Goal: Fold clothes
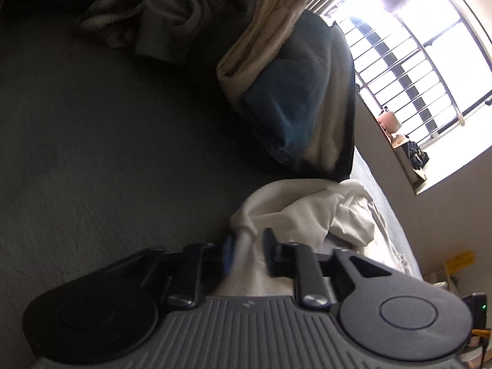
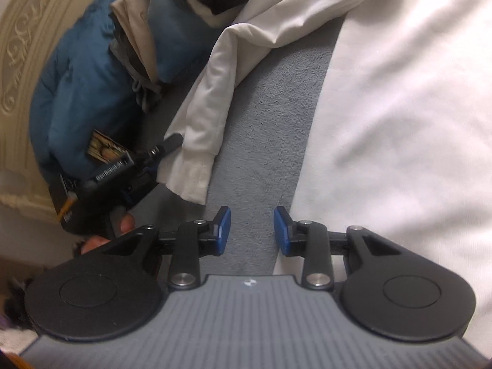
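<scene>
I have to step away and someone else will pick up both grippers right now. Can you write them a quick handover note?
Left gripper: shut on the white shirt, pinching a bunch of its cloth.
Right gripper: open, holding nothing, over the grey bed cover between the shirt's sleeve and its body.
Blue blanket with other clothes piled behind.
Done: shirt laid out, one grip taken.
Left: grip with the right, fold in the sleeve, then fold the body; the pile looks unfolded.
</scene>
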Available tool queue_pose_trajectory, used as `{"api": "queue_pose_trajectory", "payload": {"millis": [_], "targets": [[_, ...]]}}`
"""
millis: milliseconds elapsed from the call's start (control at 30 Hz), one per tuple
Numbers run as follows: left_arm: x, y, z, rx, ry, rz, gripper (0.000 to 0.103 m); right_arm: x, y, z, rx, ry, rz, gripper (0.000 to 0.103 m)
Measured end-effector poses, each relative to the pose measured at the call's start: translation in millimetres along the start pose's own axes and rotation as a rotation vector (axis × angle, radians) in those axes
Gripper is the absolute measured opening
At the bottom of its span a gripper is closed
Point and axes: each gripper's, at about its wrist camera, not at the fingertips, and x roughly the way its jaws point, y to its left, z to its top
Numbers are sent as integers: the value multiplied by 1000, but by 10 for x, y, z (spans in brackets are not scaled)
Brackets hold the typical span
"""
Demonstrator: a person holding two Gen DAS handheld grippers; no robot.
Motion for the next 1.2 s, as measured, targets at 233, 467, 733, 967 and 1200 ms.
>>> {"api": "queue_pose_trajectory", "payload": {"millis": [233,467,733,967,1200], "targets": [[-323,394,-133,-243,-6,-125,68,-52,-58,-9,-2,-9,12,31],[-123,167,-485,-246,-49,-101,68,136,62,134,-11,-11,108,34],[104,162,-642,-349,-48,-175,67,782,275,214,-30,60,148,34],[236,198,-705,-459,-54,-246,71,969,151,156,153,73,233,9],[284,194,-764,-523,-76,-282,73,986,74,103,324,62,366,7]]}}
